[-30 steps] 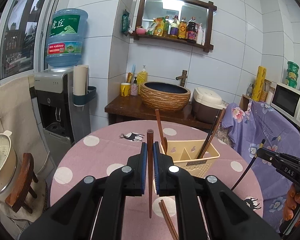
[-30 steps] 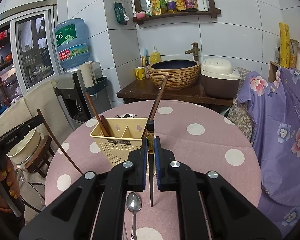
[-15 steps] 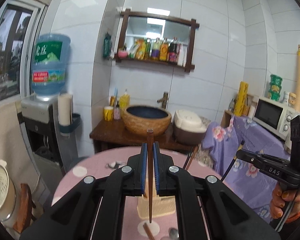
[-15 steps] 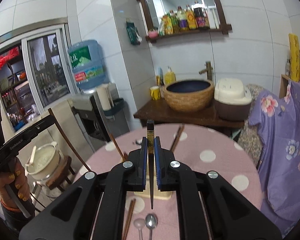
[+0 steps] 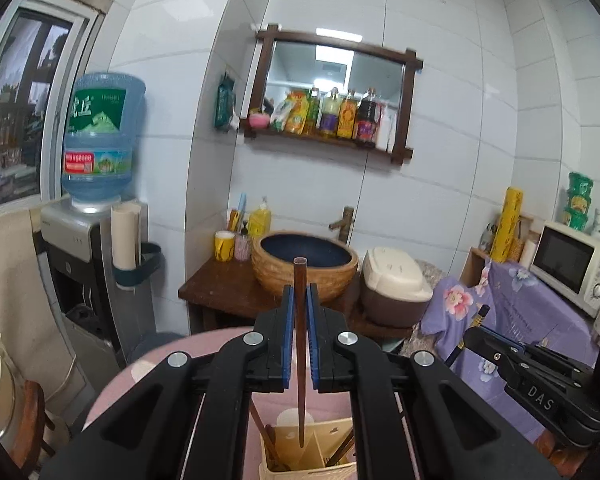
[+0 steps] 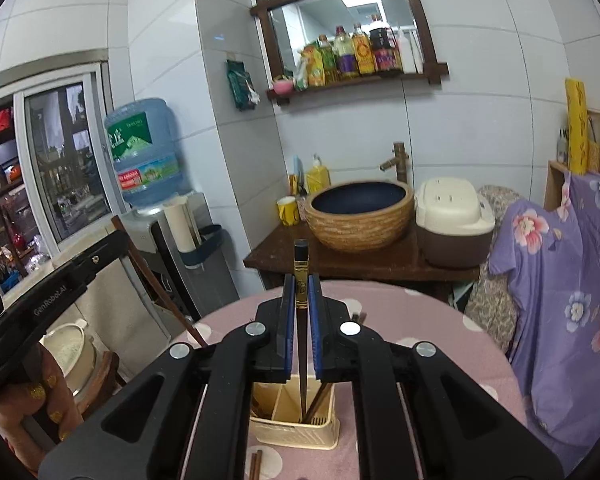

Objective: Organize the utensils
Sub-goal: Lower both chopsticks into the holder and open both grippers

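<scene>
My left gripper [image 5: 300, 292] is shut on a brown wooden chopstick [image 5: 300, 360] held upright. Its tip hangs just above the cream utensil holder [image 5: 300, 474] at the bottom of the left wrist view. The holder has brown utensils leaning in its compartments. My right gripper [image 6: 301, 280] is shut on a dark chopstick [image 6: 301, 264] with a gold band, tip pointing down over the holder [image 6: 296, 436]. Each view shows the other gripper raised at its edge: the right gripper [image 5: 476, 332], and the left gripper [image 6: 112, 240] with its chopstick [image 6: 160, 288].
The holder stands on a round pink polka-dot table [image 6: 420, 320]; loose chopsticks [image 6: 255, 466] lie in front of it. Behind are a wooden stand with a woven basin [image 6: 360, 216], a rice cooker [image 6: 452, 216] and a water dispenser [image 5: 96, 240]. Purple floral cloth [image 6: 560, 280] hangs at right.
Both grippers have risen with their chopsticks. The holder has slid from mid-frame to the bottom of both views, and the chopstick tips now hang over it.
</scene>
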Action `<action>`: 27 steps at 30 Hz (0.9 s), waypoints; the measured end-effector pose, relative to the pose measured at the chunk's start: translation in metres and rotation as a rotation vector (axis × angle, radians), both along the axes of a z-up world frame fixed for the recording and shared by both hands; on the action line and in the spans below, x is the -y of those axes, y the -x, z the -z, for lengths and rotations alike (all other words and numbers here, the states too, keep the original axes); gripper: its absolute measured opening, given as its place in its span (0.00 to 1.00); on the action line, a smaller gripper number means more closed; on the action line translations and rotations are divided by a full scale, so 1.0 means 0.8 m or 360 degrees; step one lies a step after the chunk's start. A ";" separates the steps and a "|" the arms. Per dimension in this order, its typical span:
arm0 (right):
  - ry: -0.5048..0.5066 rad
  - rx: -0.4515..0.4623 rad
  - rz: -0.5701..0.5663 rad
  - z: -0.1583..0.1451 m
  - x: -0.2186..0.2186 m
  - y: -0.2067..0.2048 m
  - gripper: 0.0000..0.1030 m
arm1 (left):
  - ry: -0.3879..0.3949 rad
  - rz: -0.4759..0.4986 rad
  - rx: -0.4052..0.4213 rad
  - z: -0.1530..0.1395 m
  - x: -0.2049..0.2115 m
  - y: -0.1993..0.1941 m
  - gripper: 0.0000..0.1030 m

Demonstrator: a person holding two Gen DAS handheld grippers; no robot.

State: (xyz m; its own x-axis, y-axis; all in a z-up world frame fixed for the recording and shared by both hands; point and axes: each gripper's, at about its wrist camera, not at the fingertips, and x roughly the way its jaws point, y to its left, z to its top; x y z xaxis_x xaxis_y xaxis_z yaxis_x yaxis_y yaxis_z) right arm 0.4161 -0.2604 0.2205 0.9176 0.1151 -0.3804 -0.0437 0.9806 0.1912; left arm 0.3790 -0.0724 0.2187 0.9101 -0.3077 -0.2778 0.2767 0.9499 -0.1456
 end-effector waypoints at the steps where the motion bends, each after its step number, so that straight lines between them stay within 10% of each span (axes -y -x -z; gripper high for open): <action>1: 0.0007 -0.0015 0.0002 0.008 -0.001 -0.003 0.07 | -0.0012 -0.0008 -0.0020 0.010 0.001 -0.003 0.07; 13: -0.0036 -0.0195 -0.0012 0.096 -0.002 -0.021 0.07 | -0.0072 -0.0042 -0.0253 0.105 -0.007 -0.025 0.07; 27: -0.0038 -0.0168 0.0034 0.116 0.002 -0.016 0.17 | -0.0107 -0.0044 -0.0309 0.128 -0.008 -0.026 0.12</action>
State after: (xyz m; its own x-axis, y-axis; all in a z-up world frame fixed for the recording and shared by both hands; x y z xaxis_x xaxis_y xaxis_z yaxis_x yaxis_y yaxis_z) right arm 0.4290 -0.2616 0.1280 0.8751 0.1064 -0.4722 -0.0015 0.9761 0.2172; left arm 0.3999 -0.0662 0.1163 0.8451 -0.2583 -0.4680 0.2233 0.9660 -0.1299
